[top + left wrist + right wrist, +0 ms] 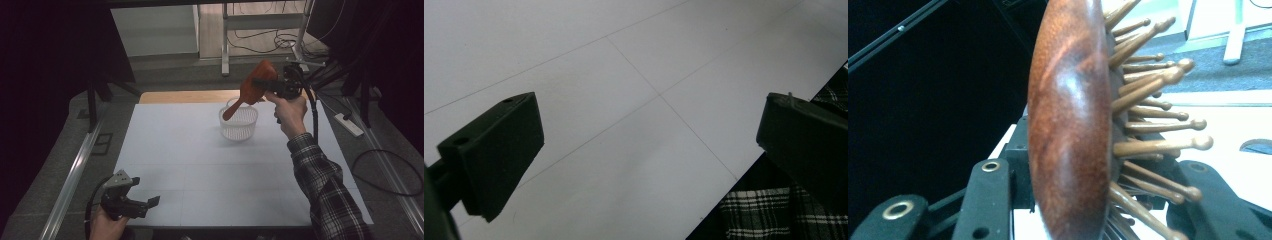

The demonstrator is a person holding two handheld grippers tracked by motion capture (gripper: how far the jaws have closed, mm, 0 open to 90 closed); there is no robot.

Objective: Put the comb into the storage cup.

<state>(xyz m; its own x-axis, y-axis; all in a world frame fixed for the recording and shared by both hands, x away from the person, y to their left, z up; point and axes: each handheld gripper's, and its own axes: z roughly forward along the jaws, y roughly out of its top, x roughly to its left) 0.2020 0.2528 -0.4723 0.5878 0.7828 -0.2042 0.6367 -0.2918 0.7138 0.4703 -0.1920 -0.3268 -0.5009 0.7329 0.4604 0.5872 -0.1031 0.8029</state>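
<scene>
Hovering in the upper right of the high view, the right gripper is clamping a wooden hairbrush, handle dipping toward the white basket; better lower it slowly, centred. Lower left, the left gripper is idling, jaws wide. Its own view is showing bare table. Right gripper view: brush bristles are pointing right.

The wooden hairbrush is cut off at top and bottom, its handle hidden from the right gripper view.
</scene>
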